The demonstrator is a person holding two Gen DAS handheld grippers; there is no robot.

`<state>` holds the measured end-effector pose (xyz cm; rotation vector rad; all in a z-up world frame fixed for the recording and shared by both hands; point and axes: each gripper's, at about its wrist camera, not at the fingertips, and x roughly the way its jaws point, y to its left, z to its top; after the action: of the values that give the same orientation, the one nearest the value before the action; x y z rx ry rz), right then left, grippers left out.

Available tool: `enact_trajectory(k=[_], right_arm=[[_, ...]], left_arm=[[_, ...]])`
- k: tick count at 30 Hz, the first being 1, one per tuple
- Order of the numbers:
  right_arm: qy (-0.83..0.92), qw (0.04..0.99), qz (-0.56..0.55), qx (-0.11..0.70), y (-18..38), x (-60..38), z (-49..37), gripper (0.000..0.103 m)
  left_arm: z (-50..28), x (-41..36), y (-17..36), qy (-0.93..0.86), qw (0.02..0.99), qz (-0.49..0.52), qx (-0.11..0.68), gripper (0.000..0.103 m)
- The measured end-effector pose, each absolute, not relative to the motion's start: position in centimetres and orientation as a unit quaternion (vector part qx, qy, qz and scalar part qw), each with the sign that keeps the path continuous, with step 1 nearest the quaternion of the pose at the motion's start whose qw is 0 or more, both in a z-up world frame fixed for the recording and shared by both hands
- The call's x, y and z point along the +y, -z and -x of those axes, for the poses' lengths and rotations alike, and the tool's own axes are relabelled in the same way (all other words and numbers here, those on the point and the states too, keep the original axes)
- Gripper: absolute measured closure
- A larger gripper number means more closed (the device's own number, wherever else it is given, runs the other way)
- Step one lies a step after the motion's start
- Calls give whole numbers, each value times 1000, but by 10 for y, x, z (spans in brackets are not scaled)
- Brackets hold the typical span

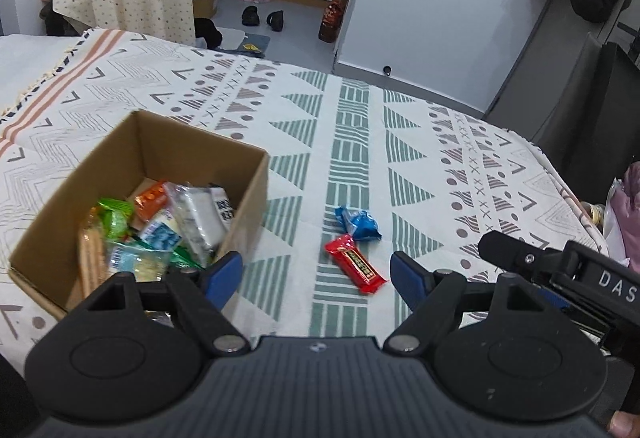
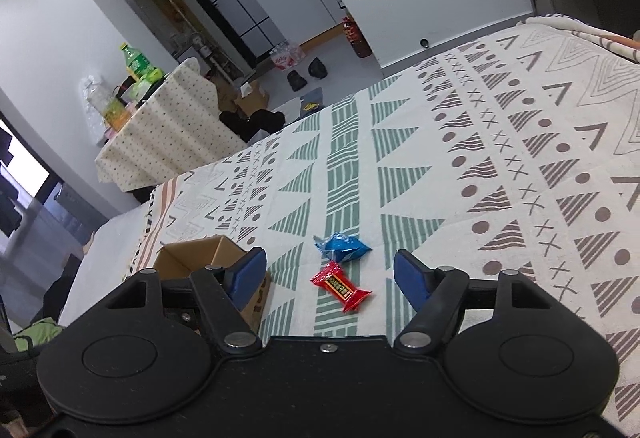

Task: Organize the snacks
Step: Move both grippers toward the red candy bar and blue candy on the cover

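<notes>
Your left gripper [image 1: 316,274] hung with its jaws spread wide and holding nothing, and your right gripper [image 2: 328,274] was the same. Between the right jaws, just ahead, lay the red snack [image 2: 341,286], with the blue snack [image 2: 342,247] just beyond it, both on the patterned cloth [image 2: 500,157]. Past the left jaw of each gripper stood the cardboard box [image 1: 140,173], packets heaped inside. Your right gripper's body cut into the left view at the right edge. The left blue pad [image 2: 248,278] hid part of the box; its wrappers' print was unreadable.
</notes>
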<state>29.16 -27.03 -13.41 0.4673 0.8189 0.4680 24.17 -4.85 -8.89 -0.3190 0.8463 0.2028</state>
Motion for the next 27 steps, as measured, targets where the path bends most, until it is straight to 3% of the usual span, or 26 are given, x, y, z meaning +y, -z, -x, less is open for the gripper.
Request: enact_trajectory(k=[27], right_arm=[[-191,848,-227,439,173,-277,-319,35]], left_arm=[[-295,-70,157,-92,866,172,461,24]])
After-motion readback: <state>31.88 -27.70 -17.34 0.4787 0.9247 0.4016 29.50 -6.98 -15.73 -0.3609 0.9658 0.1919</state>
